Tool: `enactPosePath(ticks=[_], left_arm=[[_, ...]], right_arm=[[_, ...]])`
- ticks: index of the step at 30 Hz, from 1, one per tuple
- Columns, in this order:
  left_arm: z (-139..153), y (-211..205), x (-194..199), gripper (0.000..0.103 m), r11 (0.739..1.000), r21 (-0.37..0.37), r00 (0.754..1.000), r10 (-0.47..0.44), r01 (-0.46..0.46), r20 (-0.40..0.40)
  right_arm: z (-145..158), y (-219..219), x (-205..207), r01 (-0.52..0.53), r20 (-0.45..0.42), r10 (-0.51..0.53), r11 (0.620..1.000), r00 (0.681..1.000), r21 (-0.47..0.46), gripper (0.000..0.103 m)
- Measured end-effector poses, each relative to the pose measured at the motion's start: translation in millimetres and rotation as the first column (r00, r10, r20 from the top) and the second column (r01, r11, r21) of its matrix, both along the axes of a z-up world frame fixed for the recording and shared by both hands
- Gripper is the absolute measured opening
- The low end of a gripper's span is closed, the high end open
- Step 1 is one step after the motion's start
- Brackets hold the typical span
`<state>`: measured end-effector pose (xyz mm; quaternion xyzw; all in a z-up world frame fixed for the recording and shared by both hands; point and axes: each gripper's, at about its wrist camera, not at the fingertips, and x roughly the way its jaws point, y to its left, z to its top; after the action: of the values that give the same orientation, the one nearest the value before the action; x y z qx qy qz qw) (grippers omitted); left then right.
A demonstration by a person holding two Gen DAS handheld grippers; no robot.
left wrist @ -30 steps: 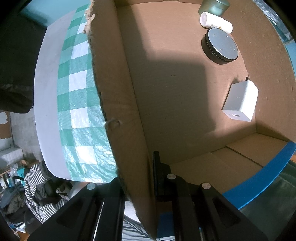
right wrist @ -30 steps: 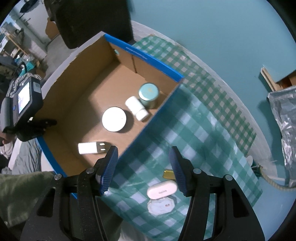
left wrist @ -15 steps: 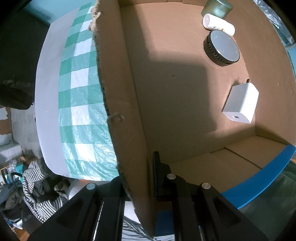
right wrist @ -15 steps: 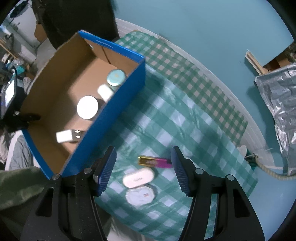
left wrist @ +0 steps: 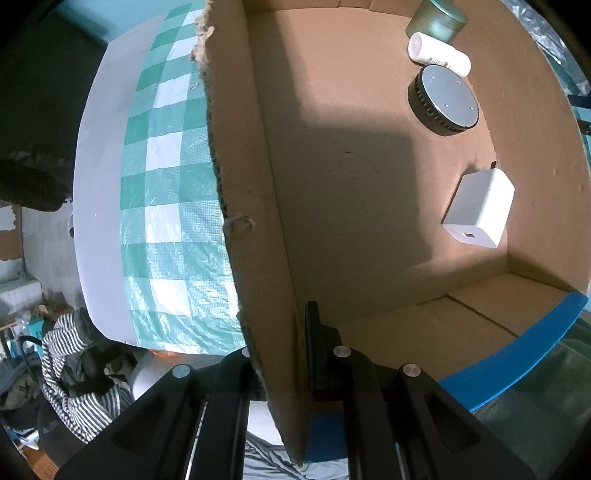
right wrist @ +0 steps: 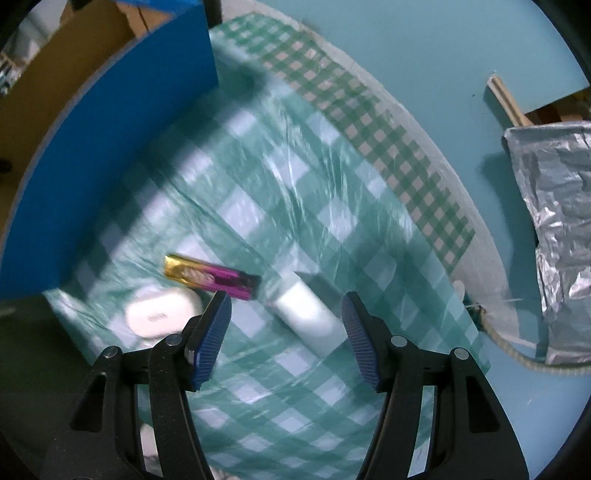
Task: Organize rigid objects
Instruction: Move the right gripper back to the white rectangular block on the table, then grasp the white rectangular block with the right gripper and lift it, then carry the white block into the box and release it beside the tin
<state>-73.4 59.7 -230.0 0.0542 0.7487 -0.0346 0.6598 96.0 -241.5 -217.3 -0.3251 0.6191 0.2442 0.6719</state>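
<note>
White plastic, the tube [right wrist: 308, 319] lies between the open right tool's [right wrist: 286, 326] pads, long axis diagonal; left tool [left wrist: 291, 354] clamps the box wall [left wrist: 258, 258].

Crumpled foil sheet [right wrist: 554, 229] and frayed rope [right wrist: 517, 350] lie beside the checkered tablecloth [right wrist: 314, 206].

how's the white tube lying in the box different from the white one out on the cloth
The white tube in the box lies on bare cardboard, wedged between a green tin and a black round disc; the white tube on the cloth lies on the checked tablecloth, clear of its neighbours. The boxed one shows small print on its side; the other is too blurred to tell. Both are white cylinders lying on their sides.
</note>
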Motion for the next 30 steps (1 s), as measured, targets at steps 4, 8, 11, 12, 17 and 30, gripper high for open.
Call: enactPosePath(ticks=[4,8,11,12,17,30], left_arm=[[1,-1,-1,0.008,1.0,0.004,1.0,0.003,-0.003,-0.001],[3,-5,-2,0.008,1.0,0.006,1.0,0.008,-0.008,-0.001],[3,-5,-3,0.008,1.0,0.006,1.0,0.011,-0.011,0.0],[3,-6,-3,0.008,1.0,0.006,1.0,0.012,-0.012,0.0],[3,-4,-7,0.008,1.0,0.004,1.0,0.018,-0.018,0.001],[1,-4,-10,0.008,1.0,0.006,1.0,0.012,-0.012,0.002]], right_arm=[[-18,-4,2,-0.037,-0.002,0.037,0.998,0.999,-0.052,0.062],[-31,-7,6,-0.051,-0.019,0.05,0.997,0.999,-0.063,0.062],[-38,-9,11,-0.038,-0.039,0.036,0.998,0.999,-0.057,0.062],[-41,-10,13,-0.033,-0.046,0.03,0.998,0.998,-0.054,0.062],[-54,-15,18,-0.007,-0.089,0.001,0.998,0.996,-0.062,0.049],[-60,-33,44,0.293,-0.163,-0.284,0.956,0.945,0.029,0.028]])
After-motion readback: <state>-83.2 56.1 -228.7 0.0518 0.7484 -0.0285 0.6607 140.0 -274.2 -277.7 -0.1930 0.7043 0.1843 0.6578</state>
